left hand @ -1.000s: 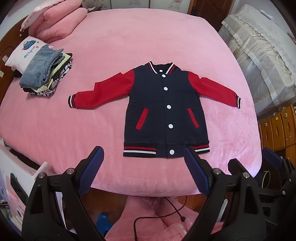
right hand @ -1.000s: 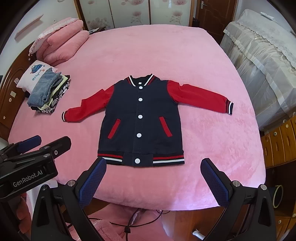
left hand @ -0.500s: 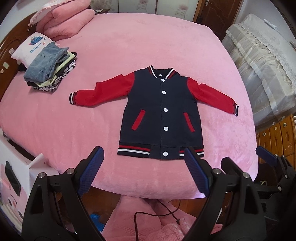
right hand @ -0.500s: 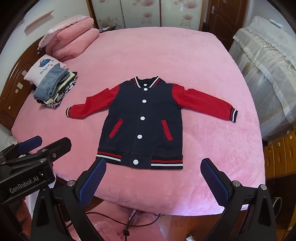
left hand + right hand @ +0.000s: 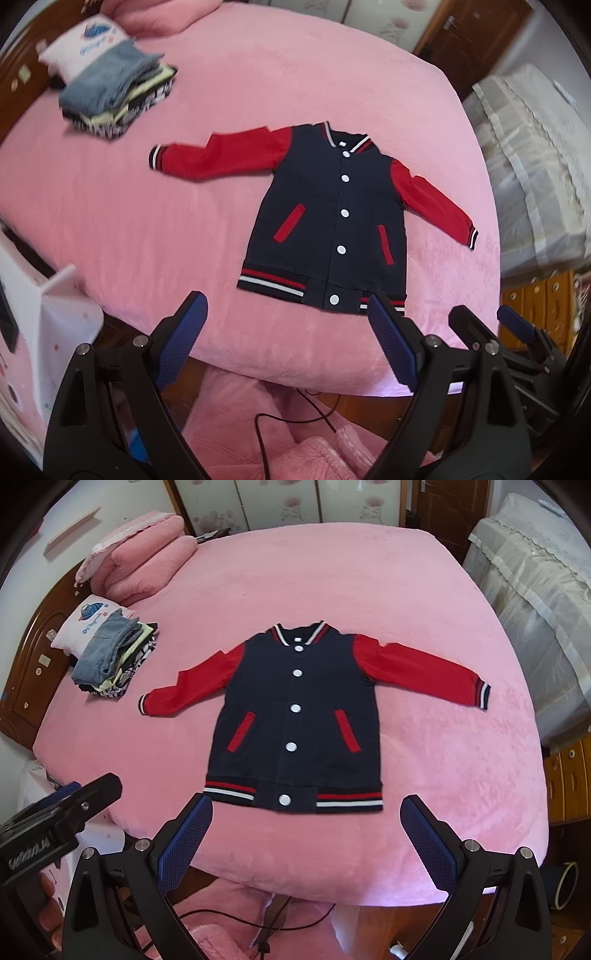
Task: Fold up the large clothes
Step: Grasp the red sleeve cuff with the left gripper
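Observation:
A navy varsity jacket (image 5: 332, 218) with red sleeves and white snap buttons lies flat, front up, sleeves spread, on the pink bed (image 5: 155, 236). It also shows in the right wrist view (image 5: 295, 716), centred on the bed (image 5: 443, 775). My left gripper (image 5: 288, 325) is open and empty, held off the bed's near edge below the jacket's hem. My right gripper (image 5: 306, 823) is open and empty, just short of the hem. The left gripper's body (image 5: 59, 823) shows at lower left in the right wrist view; the right gripper's body (image 5: 517, 339) at lower right in the left wrist view.
A stack of folded clothes (image 5: 110, 657) sits at the bed's left by a white pillow (image 5: 88, 616) and pink pillows (image 5: 140, 561). A covered piece of furniture (image 5: 535, 590) and wooden drawers (image 5: 569, 775) stand right. A cable (image 5: 295, 417) lies on the floor.
Both grippers have drawn back and swung; the left view has turned left and tilted, so the jacket sits further right in it. The jacket has not moved. Both grippers stay open.

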Demonstrator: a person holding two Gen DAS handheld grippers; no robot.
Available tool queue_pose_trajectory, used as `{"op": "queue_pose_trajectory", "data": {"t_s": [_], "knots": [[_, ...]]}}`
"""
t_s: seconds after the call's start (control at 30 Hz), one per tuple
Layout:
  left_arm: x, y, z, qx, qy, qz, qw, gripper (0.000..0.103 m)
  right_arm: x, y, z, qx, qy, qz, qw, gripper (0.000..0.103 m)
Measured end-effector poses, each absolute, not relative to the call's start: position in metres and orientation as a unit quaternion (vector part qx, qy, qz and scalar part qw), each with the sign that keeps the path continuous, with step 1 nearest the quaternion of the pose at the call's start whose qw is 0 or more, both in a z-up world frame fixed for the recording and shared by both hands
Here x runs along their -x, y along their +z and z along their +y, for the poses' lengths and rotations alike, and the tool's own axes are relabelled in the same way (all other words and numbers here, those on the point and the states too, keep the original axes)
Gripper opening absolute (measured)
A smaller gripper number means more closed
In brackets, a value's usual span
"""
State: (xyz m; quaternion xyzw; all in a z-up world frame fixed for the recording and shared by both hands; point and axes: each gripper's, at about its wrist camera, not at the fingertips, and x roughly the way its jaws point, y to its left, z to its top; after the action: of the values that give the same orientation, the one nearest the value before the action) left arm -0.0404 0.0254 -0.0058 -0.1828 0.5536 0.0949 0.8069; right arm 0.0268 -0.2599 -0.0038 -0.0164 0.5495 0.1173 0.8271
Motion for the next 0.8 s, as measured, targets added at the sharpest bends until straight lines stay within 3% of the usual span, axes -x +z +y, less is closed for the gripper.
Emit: {"op": "queue_pose_trajectory", "data": {"t_s": [0.3,0.5,0.8], "knots": [[0.011,-0.058,0.120,0.231,0.104,0.583,0.772,0.087,-0.044,-0.019,-0.206,0.024,0.089,0.528,0.844,0.103],[-0.027,-0.116,0.223,0.313,0.102,0.601,0.729,0.086,-0.069,-0.060,-0.157,0.044,0.049,0.565,0.822,0.103],[-0.085,-0.214,0.325,0.383,0.128,0.598,0.692,0.086,-0.106,-0.128,-0.102,-0.034,0.018,0.633,0.773,0.103]]}}
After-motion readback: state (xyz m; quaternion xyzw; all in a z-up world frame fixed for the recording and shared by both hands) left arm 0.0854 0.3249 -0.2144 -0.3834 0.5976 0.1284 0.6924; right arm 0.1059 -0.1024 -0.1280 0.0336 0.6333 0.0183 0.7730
